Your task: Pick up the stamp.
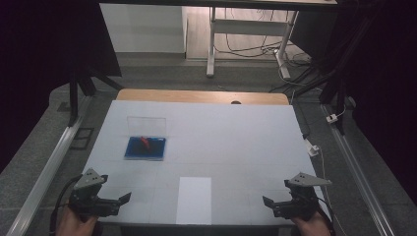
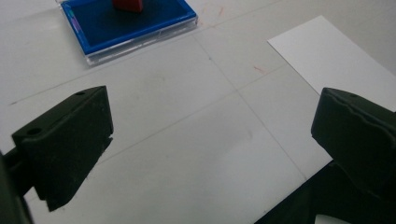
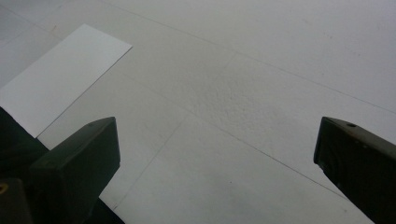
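We see the left gripper (image 1: 120, 201) held low at the seven o'clock corner of the white counter (image 1: 236, 132), its jaws standing wide apart with nothing between them. The right gripper (image 1: 269, 202) sits at the five o'clock corner, its jaws likewise spread and empty. Between the two, at six o'clock, a white sheet of paper (image 1: 193, 199) lies flat on the counter. Well apart from both grippers, toward ten o'clock, rests a shallow clear case with a blue tray (image 1: 144, 148), its transparent lid (image 1: 146, 125) standing upright behind it. A small red object (image 1: 145, 142) sits in the tray; it may be a stamp, though it is too small to tell.
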Demonstrator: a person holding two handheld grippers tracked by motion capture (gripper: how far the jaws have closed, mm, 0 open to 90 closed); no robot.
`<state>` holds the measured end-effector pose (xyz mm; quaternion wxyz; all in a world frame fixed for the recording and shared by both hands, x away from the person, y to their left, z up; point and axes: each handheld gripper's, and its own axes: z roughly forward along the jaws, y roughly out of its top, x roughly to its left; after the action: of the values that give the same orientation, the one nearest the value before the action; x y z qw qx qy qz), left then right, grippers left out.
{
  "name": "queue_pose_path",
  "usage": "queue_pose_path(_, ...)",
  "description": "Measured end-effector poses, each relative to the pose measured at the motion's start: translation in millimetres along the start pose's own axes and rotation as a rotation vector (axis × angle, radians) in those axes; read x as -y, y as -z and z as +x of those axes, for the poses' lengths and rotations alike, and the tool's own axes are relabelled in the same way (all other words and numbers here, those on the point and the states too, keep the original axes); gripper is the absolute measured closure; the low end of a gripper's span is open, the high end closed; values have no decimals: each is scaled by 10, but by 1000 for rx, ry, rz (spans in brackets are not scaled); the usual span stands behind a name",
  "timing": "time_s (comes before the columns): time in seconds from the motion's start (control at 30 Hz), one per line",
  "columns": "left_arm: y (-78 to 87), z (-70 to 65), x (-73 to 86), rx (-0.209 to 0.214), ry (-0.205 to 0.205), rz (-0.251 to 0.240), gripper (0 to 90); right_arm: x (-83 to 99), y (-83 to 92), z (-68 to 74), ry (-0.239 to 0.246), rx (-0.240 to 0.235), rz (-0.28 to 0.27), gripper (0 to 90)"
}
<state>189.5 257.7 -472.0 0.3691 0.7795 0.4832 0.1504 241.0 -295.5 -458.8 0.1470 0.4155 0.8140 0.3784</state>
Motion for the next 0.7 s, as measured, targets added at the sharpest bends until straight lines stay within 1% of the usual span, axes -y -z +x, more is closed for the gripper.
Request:
queue_pose_path(0.27,-42,90,-26,-8,16,-17,0,-2,-2,8,7,1,7,6)
queue_pose_path(0.5,-99,169,-89,25,13,-42,0,-4,-6,9,9,3,12,6)
queue_pose_path(0.57,-131,185,-109,37,-3,-48,0,-4,-10,9,7,2,13,6)
queue_pose_path(0.67,-189,200,-137,59,-12,-55,0,-8,-21,7,5,-2,23,6)
queue_pose_path(0.7,-208,201,-145,66,-9,-58,0,-9,-22,5,6,-4,25,6)
